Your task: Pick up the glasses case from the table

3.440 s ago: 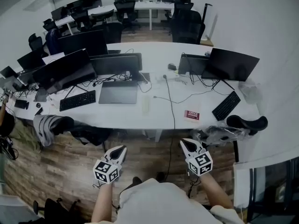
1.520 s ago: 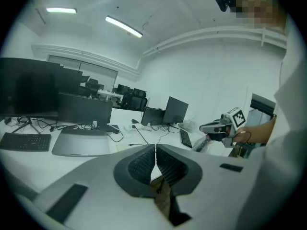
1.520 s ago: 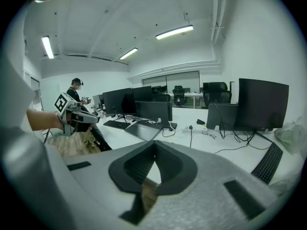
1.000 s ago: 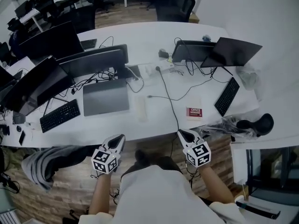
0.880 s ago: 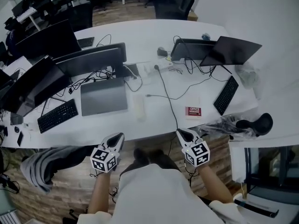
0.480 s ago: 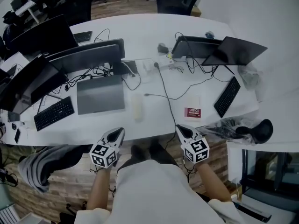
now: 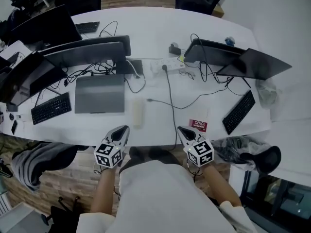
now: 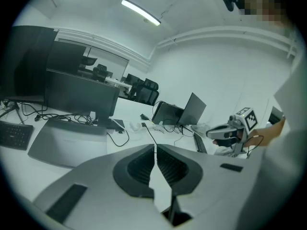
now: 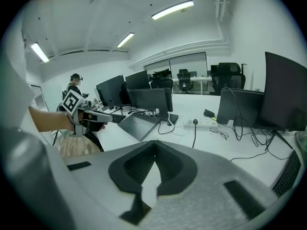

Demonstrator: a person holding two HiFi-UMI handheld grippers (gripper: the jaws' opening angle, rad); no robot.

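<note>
The glasses case (image 7: pixel 138 113) is a pale, elongated case lying on the white table (image 7: pixel 160 130), just right of a closed grey laptop (image 7: pixel 99 93). My left gripper (image 7: pixel 124 129) hangs at the table's near edge, a little short of the case, shut with nothing in it. My right gripper (image 7: pixel 179 129) is at the same edge, further right, near a red-labelled card (image 7: pixel 198 125), also shut and empty. In the left gripper view the left gripper (image 8: pixel 155 146) has its jaws pressed together; in the right gripper view the right gripper (image 9: pixel 154 143) has its tips meeting.
Dark monitors (image 7: pixel 87 52) and a second pair (image 7: pixel 252 64) stand at the back. Two keyboards (image 7: pixel 51 108) (image 7: pixel 238 111), a power strip (image 7: pixel 167 64) and a black cable (image 7: pixel 170 101) lie on the table. A chair draped with a jacket (image 7: pixel 34 159) stands at the left, a black chair (image 7: pixel 257 157) at the right.
The person has stepped up to the table. Both grippers have moved forward and down, from over the floor to the table's near edge. Both have stayed shut.
</note>
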